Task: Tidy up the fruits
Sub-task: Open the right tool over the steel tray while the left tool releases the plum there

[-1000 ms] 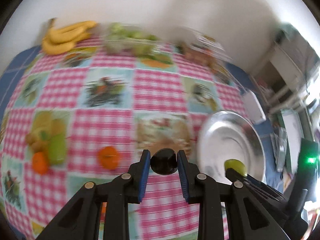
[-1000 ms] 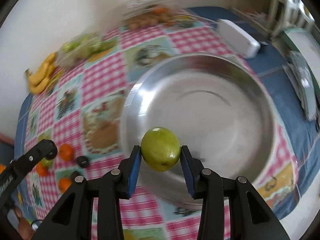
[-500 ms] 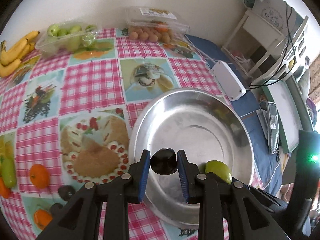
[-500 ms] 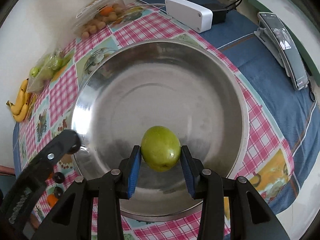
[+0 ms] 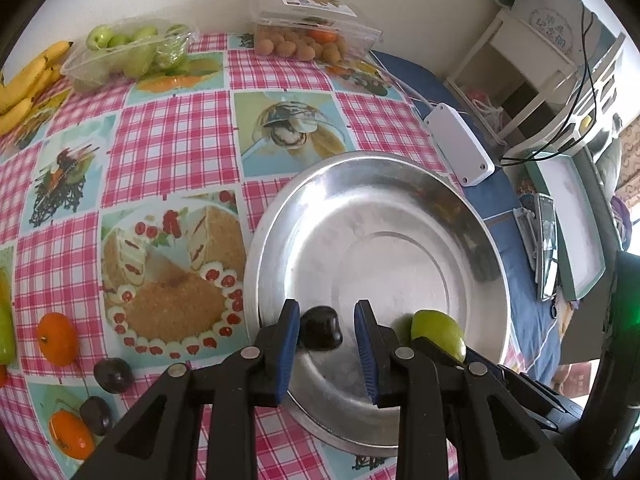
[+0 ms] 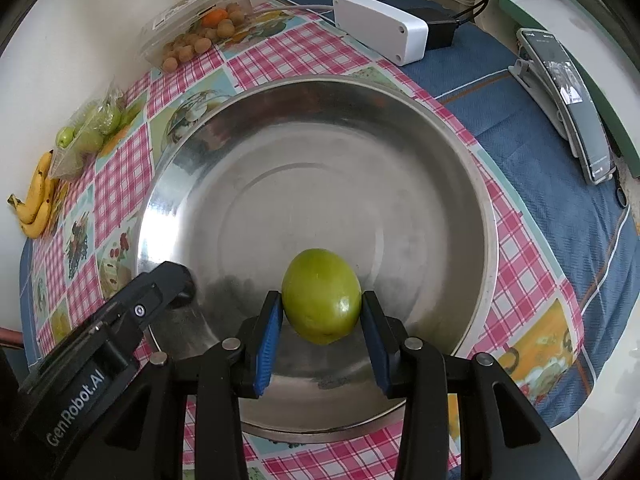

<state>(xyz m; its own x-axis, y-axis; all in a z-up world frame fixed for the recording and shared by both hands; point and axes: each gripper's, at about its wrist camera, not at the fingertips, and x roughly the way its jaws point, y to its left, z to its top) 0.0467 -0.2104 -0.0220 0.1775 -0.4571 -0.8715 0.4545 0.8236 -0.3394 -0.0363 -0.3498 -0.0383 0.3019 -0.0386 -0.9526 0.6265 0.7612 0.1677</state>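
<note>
A wide steel bowl (image 6: pixel 320 128) is seen on the checked bench (image 5: pixel 172 148), and the delivery step of the fruit sorting is judged to be in hand: two pieces are held over the bowl's near side, neither yet set down. The larger, a green fruit (image 6: pixel 321 296), is gripped between the blue pads of the right tongs (image 6: pixel 321 320), which are closed narrowly on its sides above the near slope of the bowl. The smaller, a dark plum (image 5: pixel 320 329), is seen between the fingers of the left tongs (image 5: pixel 326 330) just inside the bowl's left rim; it touches the left pad, while a gap shows on the right, so whether it is gripped or already let go cannot be told. The next move is judged to call for a short lowering and a gentle opening of each pair, so that the round fruit is not sent rolling across the smooth metal. Left of the bowl, more fruit is still waiting on the cloth: two oranges (image 5: pixel 57 338) and two dark plums (image 5: pixel 113 375). The bananas (image 5: pixel 24 84) beyond the bowl are cut off at the picture's edge, the contents of the clear boxes (image 5: pixel 312 28) are hard to name through the plastic, and the undersides of both held fruits are hidden, so contact with the bowl cannot be judged.
</note>
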